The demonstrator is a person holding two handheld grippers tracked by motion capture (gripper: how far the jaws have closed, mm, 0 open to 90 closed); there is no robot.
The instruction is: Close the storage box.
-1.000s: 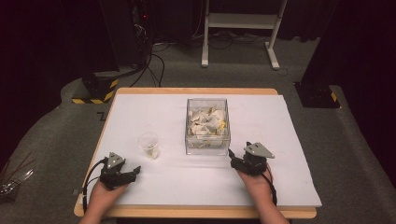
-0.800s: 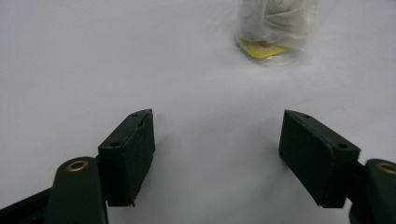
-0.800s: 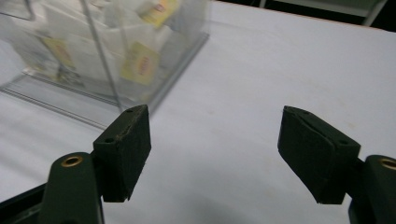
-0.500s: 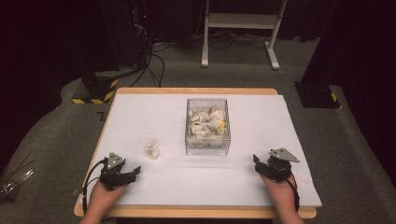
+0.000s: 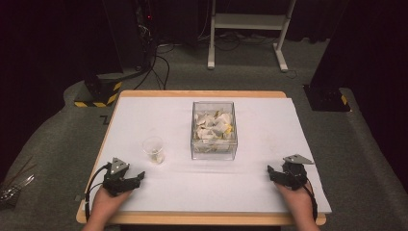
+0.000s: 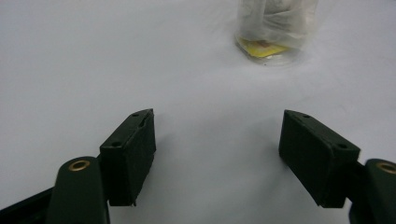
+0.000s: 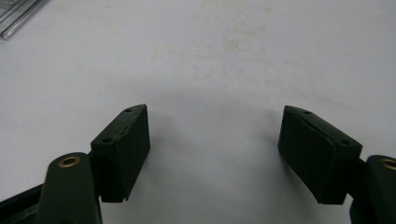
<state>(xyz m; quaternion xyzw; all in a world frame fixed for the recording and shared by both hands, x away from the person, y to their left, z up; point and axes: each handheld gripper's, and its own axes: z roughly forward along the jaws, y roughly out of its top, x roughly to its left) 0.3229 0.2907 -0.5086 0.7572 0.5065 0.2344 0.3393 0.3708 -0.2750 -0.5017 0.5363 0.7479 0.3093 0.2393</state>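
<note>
Since a second ago the right gripper (image 5: 280, 174) has been drawn away from the near right corner of the clear box (image 5: 214, 130) and out toward the table's right near edge, where it is now held low over the white table cover (image 5: 269, 125), well apart from the box. Its jaws are spread wide with nothing between them, as is seen in the right gripper view (image 7: 215, 154), where bare, faintly stained cover lies ahead. The right hand (image 5: 298, 202) is brought in from the bottom edge, forearm angled slightly inward, the grey plate tilted on top. On the other side, the left gripper (image 5: 135, 178) has been kept where it was, resting near the front left of the table in the left hand (image 5: 107, 202), cable looped beside it. Its jaws are likewise held wide and empty in the left gripper view (image 6: 217, 149), and are aimed at the small plastic cup (image 6: 276, 29), which stands upright just ahead of them, near but not touched. The cup (image 5: 153, 149) is clear and cloudy-walled, with something yellow lying in its bottom. It is placed left of the box, apart from it. The box is seen filled with crumpled pale wrappers and sits at the table's middle, unmoved.
</note>
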